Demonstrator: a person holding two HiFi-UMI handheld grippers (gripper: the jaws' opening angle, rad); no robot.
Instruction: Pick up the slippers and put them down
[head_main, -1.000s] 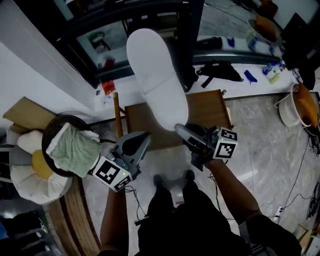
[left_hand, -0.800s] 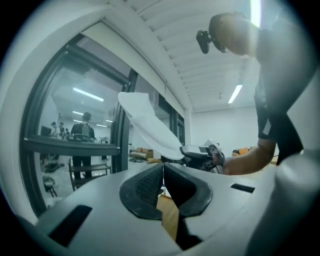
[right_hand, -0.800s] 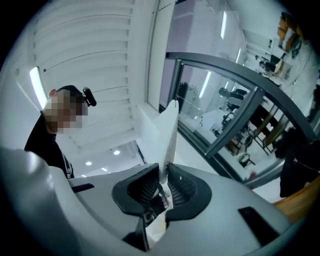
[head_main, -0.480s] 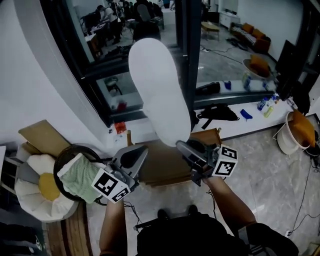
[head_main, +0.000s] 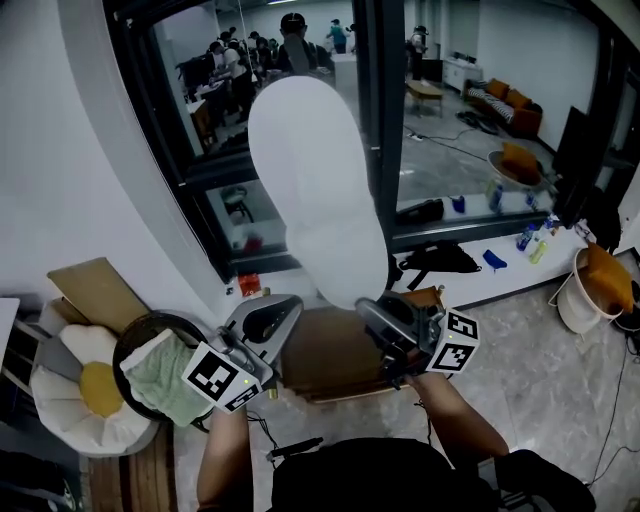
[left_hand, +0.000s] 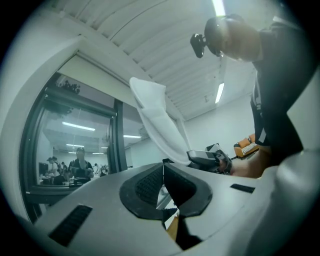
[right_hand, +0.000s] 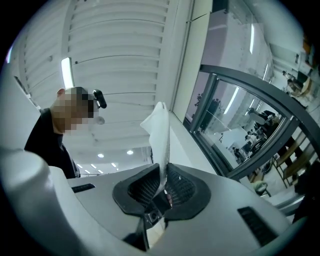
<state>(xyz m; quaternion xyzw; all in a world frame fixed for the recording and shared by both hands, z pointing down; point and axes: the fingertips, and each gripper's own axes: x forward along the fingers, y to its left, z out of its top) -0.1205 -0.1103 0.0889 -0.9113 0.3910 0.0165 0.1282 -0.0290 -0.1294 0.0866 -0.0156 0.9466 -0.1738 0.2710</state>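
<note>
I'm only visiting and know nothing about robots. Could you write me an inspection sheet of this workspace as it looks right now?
Surface: small wooden table, top bare where visible.
Job's things: one white slipper, held high above the table; no second slipper seen.
Clutter: basket holding a green cloth; flower cushion.
Grippers: right gripper shut on the slipper's edge, its jaws have just been closing further; left gripper shut, empty.
Cables: dark cable on the floor.
Surroundings: glass wall with people behind it; black bag; white bucket.
</note>
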